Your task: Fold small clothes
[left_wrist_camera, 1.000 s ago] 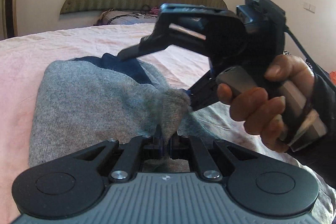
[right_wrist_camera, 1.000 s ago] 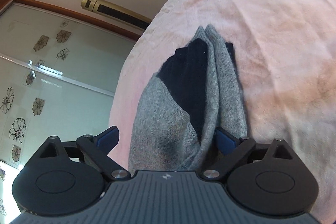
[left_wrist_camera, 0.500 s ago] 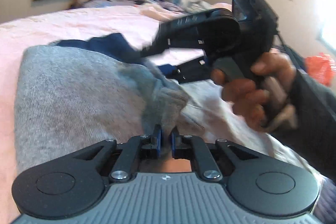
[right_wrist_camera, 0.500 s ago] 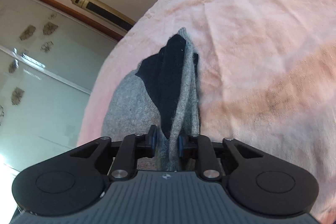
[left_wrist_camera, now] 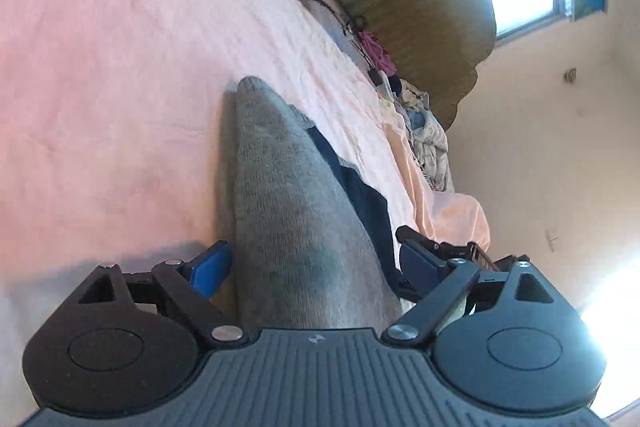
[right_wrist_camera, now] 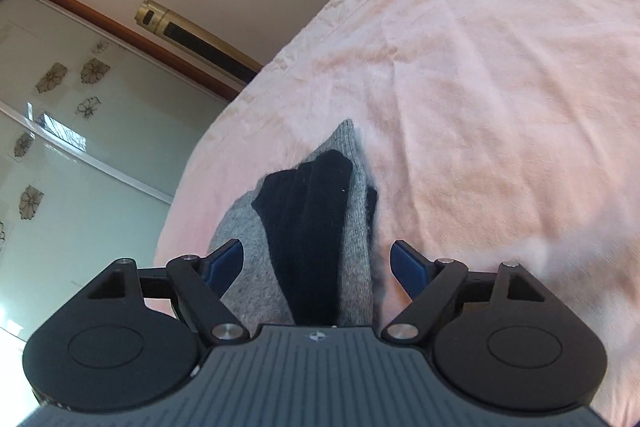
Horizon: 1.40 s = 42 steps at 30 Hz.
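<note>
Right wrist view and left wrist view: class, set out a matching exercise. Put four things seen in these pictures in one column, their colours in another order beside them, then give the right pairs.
Things:
1. knitted sock body
2. sock's heel patch
3. rumpled bed sheet
4. left gripper finger pads

Colours:
A. blue
B. pale pink
C. grey
D. dark navy, nearly black

Pairs: 1-C, 2-D, 3-B, 4-A
</note>
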### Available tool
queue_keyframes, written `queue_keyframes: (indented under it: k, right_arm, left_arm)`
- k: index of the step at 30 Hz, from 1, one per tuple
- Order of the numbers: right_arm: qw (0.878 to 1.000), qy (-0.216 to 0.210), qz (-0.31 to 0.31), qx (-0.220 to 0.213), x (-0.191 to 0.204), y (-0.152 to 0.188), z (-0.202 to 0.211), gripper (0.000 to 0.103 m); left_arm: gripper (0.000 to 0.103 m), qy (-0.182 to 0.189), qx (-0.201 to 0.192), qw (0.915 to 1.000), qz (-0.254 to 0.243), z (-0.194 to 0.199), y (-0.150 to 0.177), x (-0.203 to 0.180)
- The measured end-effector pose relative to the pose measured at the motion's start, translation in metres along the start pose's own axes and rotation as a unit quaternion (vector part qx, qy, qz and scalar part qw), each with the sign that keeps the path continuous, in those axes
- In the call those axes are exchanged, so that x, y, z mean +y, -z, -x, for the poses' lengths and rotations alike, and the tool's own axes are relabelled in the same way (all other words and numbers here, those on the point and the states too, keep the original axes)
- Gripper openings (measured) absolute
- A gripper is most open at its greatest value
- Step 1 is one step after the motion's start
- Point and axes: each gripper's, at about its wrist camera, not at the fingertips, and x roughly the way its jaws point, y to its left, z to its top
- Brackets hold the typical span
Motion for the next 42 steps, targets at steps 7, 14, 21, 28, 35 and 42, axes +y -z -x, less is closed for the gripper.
queue_keyframes:
  k: [7,14,21,28,35,42]
  right_arm:
    - [0.999,0.035,0.024,0.015,0.011,-0.002,-0.031,0.029]
    - [0.998,0.008,0.062,-0.007,0.049,0.009,-0.03,0.025]
    - [0.998,-0.024,0.053,-0.004,0.09,0.003,-0.076,0.039]
    - [0.997,-0.016,0.059,0.055,0.082,0.053,-0.053,0.058]
    - [0.99,0.006,0.101,0.094,0.087,0.106,-0.033,0.018]
    - [0.988,0.016,0.119,0.097,0.094,0.119,-0.028,0.028]
  left_arm:
    - [0.033,-0.04,0.023,0.9989,-0.009,-0.048,-0.024,0.005]
    - [0.031,-0.048,-0.017,0.9924,-0.112,0.012,-0.031,-0.024]
    - [0.037,-0.17,-0.051,0.9778,-0.111,0.062,-0.072,0.003]
    - [0.062,-0.056,-0.006,0.9977,-0.037,0.108,-0.011,0.035]
    - [0.013,-0.078,-0.001,0.9953,-0.057,0.11,0.024,0.033]
    - [0.021,-0.178,-0.016,0.9617,-0.208,0.133,0.045,0.003]
